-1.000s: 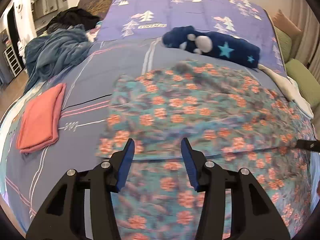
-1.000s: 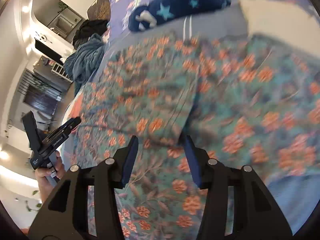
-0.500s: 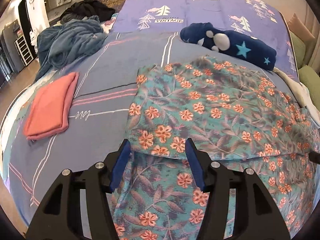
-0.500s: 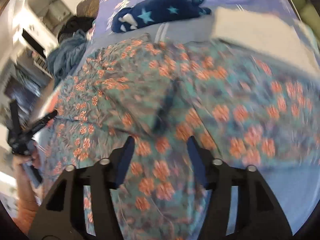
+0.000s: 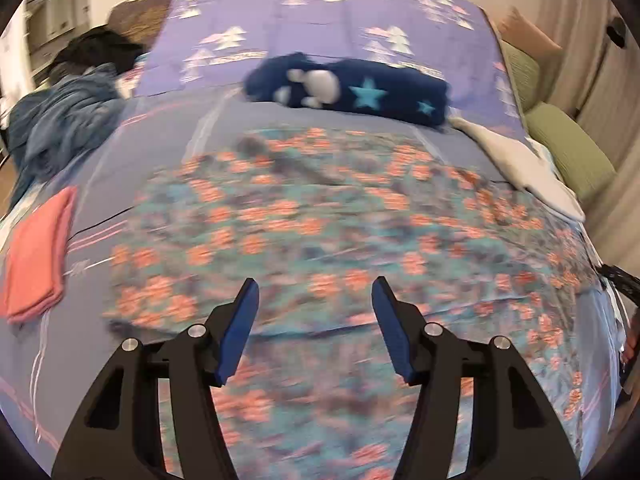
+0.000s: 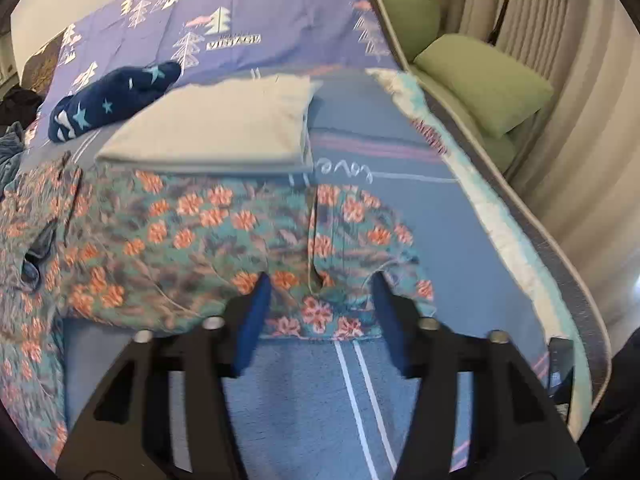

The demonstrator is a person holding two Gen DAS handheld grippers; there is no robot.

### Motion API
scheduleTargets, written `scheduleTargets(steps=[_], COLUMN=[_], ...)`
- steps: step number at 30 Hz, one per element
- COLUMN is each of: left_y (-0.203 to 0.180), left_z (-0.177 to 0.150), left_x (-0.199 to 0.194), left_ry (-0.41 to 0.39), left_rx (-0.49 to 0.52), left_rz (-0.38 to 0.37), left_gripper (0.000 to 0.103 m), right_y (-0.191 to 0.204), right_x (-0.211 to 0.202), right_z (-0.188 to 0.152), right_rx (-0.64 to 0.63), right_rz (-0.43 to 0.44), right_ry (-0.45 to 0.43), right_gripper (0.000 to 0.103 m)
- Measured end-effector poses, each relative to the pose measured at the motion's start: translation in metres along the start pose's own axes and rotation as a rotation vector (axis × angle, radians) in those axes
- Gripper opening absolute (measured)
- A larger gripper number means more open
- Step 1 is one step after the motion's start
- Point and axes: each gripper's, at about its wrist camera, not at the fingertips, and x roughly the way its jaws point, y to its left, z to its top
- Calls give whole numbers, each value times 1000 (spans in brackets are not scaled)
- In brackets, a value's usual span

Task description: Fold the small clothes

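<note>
A teal garment with orange flowers (image 5: 320, 216) lies spread across the bed, its near part folded over with a fold edge running crosswise. My left gripper (image 5: 314, 294) hovers open above that fold edge, with nothing between its blue pads. In the right wrist view the same garment (image 6: 192, 232) ends in a narrow part near the bed's right side. My right gripper (image 6: 320, 282) hangs over that end with its jaws opening. The cloth shows between the fingers, but the pads do not press on it.
A folded pink cloth (image 5: 38, 252) lies at the left. A folded pale cloth (image 6: 216, 128) and a navy star-patterned bundle (image 6: 112, 96) sit behind the garment. A blue blanket heap (image 5: 60, 128) is far left, and green cushions (image 6: 480, 80) line the right side.
The right gripper has swung from the garment's middle to its right end, and its jaws stand wider. The left gripper has shifted sideways over the fold, its jaws slightly wider.
</note>
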Motion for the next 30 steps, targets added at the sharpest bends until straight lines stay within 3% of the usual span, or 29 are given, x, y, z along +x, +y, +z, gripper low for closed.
scheduleTargets(steps=[5,7,8,9,13,16,20,26,27,29,30], left_y=[-41,-52,-55,-59,-72,-86,-118,-167,-176,-186,-187], left_z=[5,4,4,3,-2,-10,-18,-19,-19,-18,-15], left_x=[22,29,31,34,40,37,30,36,42,55,55], left_ry=[41,60,66,72,90,96,73,41,49,87,109], left_rx=[96,119,125,134,194,268,388,528,554,608,602], left_rz=[-31,-43,-51,-60,-90,-155,-215,-229,-231,-208,-212], left_gripper=[60,60,60,60,60,60,69,69,67,5,6], right_y=[-1,-12,-24,-29,-47,-41,-26,-9,-8,-10,-11], right_x=[19,26,30,37,22,13,12,15,14,14,14], right_z=[-4,-2,0,5,11,19,27,24,22,22,22], right_rx=[-23,7,34,72,201,186,172,177,180,191,196], right_rz=[-83,-102,-84,-60,44,87,133,160,161,161,162], right_ry=[3,0,7,15,-49,-71,-66,-26,-26,-25,-25], right_gripper=[59,40,13,8,8,8,9,11,11,11,12])
